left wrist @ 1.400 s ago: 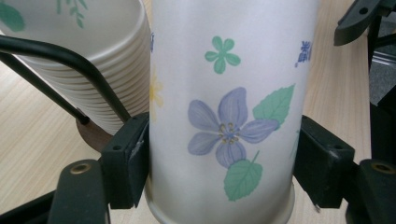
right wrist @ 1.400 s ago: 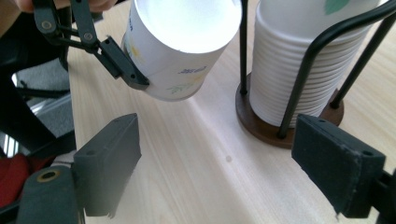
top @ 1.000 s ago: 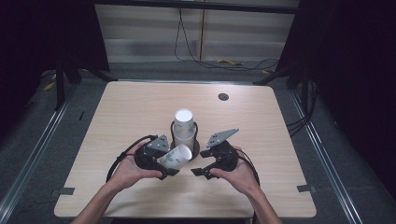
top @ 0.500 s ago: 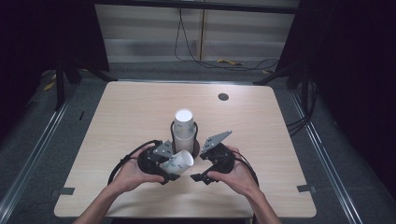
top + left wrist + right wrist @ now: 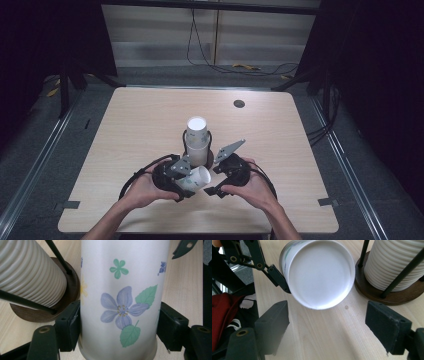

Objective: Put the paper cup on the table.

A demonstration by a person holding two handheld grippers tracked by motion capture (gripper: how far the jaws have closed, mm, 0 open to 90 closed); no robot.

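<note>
Low in the frame's centre, left gripper clamps a cup sideways (base toward the right gripper, whose jaws, just narrowing, stand apart and empty).

The cup lies just before the cup stack, seemingly mid-table.

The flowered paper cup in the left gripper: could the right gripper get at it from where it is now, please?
Probably yes. The flowered cup lies on its side in the left gripper, its open end toward the right gripper, whose jaws stand apart with bare table between. The cup rack stands off to one side.
</note>
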